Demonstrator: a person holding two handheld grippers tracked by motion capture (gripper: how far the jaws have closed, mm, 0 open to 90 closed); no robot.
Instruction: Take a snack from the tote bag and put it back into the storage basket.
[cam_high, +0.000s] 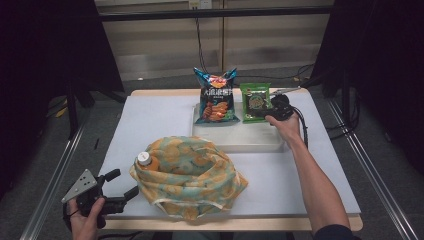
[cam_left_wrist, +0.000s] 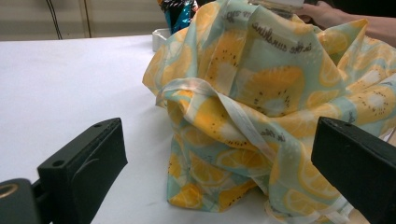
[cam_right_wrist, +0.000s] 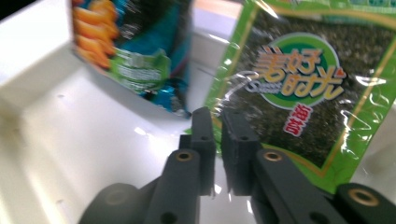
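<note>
Right gripper (cam_high: 272, 111) sits over the far right part of the white tray (cam_high: 235, 142), its 2 jaws nearly together with a narrow gap. In the right gripper view the green seaweed packet (cam_right_wrist: 299, 88) has its lower left edge at that gap; the frame is blurred, and I cannot tell whether the pads press on the wrapper or stand just clear of it. The packet spreads up and to the right of the fingertips (cam_right_wrist: 201, 122), its round printed label well above them. To the left of the fingertips, a little apart, stands the blue chip bag (cam_right_wrist: 135, 51), its bottom edge tilted over the tray floor. Bare tray floor lies below and left of the jaws.

In the high view both packets stand upright along the tray's far wall, the blue chip bag (cam_high: 216, 97) left, the green seaweed packet (cam_high: 255, 101) right, with the right hand (cam_high: 286, 127) just behind the gripper.

Left gripper (cam_high: 122, 185) rests at the near left corner of the white table (cam_high: 150, 120), jaws wide apart and holding nothing. Straight ahead of its fingers (cam_left_wrist: 84, 163), in the gap between them but not touching, lies the lemon-print fabric bag (cam_left_wrist: 261, 102), crumpled, a pale strap looping across its front. An orange bottle (cam_high: 146, 161) with a white cap pokes from the bag's left side, just beyond the left fingertips in the high view.
</note>
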